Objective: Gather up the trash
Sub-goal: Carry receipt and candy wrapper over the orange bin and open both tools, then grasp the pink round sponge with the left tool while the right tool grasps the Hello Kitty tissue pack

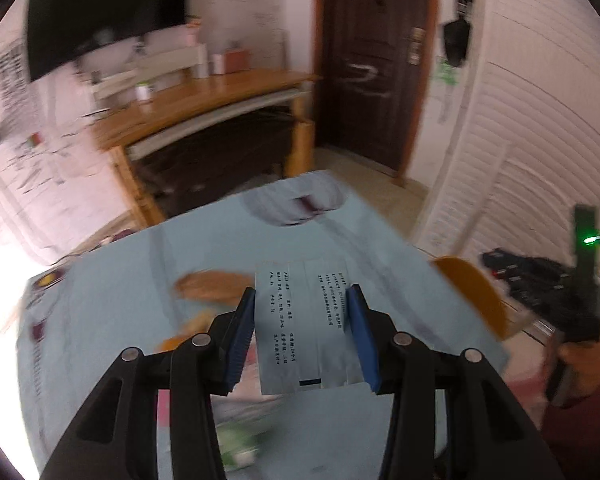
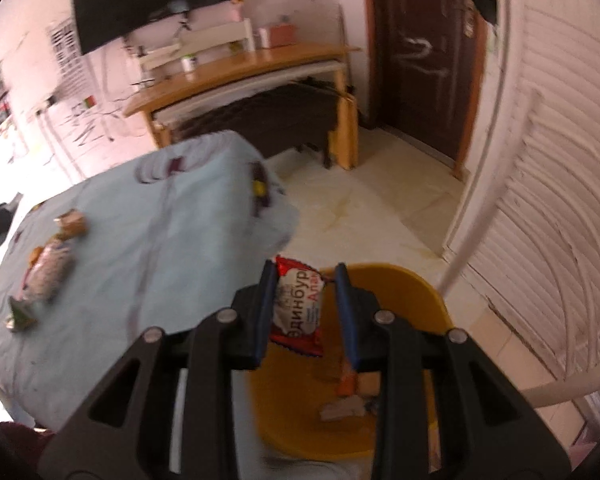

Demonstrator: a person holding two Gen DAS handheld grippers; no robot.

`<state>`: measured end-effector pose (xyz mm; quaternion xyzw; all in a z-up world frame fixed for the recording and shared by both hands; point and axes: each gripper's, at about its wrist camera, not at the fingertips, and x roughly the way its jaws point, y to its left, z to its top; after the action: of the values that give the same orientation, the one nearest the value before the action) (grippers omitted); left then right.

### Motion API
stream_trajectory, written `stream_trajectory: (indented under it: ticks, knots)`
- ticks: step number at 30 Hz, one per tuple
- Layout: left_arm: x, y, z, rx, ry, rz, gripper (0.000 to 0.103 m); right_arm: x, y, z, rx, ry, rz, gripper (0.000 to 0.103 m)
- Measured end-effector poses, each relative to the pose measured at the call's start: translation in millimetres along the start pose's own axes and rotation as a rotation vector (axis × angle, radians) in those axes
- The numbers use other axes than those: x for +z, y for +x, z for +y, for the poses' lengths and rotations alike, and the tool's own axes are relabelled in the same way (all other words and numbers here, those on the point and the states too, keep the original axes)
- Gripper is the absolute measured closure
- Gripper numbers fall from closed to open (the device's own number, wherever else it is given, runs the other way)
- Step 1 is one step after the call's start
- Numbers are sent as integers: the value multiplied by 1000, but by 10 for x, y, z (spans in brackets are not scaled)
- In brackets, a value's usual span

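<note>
My left gripper (image 1: 302, 292) is shut on a flat silvery packet (image 1: 304, 320) with dark printed lines, held above the table's light blue cloth (image 1: 140, 300). My right gripper (image 2: 305, 268) is shut on a red and white snack wrapper (image 2: 298, 308) with red lettering, and hangs over the open yellow bin (image 2: 404, 292). A few scraps of trash (image 2: 348, 400) lie at the bottom of the bin. More wrappers lie on the cloth: a brown one (image 2: 72, 224), a long speckled one (image 2: 50, 270) and a green-tipped one (image 2: 20, 314). In the left wrist view, orange wrappers (image 1: 216, 284) and a green and white one (image 1: 240, 444) show blurred.
The yellow bin (image 1: 472, 292) stands off the table's right edge, by a white louvred wardrobe (image 2: 560, 200). A wooden desk (image 2: 240, 68) with a dark screen (image 2: 148, 0) above it lines the far wall, next to a dark door (image 2: 420, 60). A person's hand (image 1: 580, 356) grips the other tool.
</note>
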<state>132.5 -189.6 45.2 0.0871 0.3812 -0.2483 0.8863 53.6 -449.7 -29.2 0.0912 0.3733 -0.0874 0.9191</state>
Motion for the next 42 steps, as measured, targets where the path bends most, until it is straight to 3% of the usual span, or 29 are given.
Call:
stream_trajectory:
  ticks: [3, 6, 10, 18, 20, 24, 28, 37, 42]
  knots:
    - [147, 165, -371, -68, 35, 17, 62, -64, 106, -252, -11, 42, 20, 75]
    - [239, 348, -702, -88, 74, 17, 62, -127, 197, -385, -8, 65, 32, 75]
    - [306, 676, -1063, -140, 84, 79, 62, -213, 379, -535, -2, 88, 70, 75]
    - [323, 1197, -1526, -224, 99, 165, 60, -365, 540, -824, 9, 176, 104, 74]
    - [334, 1285, -1576, -258, 84, 181, 57, -383, 530, -864, 19, 189, 106, 73]
    - [326, 1342, -1651, -249, 83, 181, 47, -379, 525, -897, 24, 197, 106, 71]
    - [321, 1282, -1669, -247, 87, 168, 41, -366, 508, -857, 25, 189, 104, 49]
    - [340, 1039, -1406, -249, 32, 134, 39, -311, 384, -726, 22, 172, 89, 49]
    - [304, 836, -1110, -234, -19, 102, 37, -220, 223, -557, 56, 160, 43, 40]
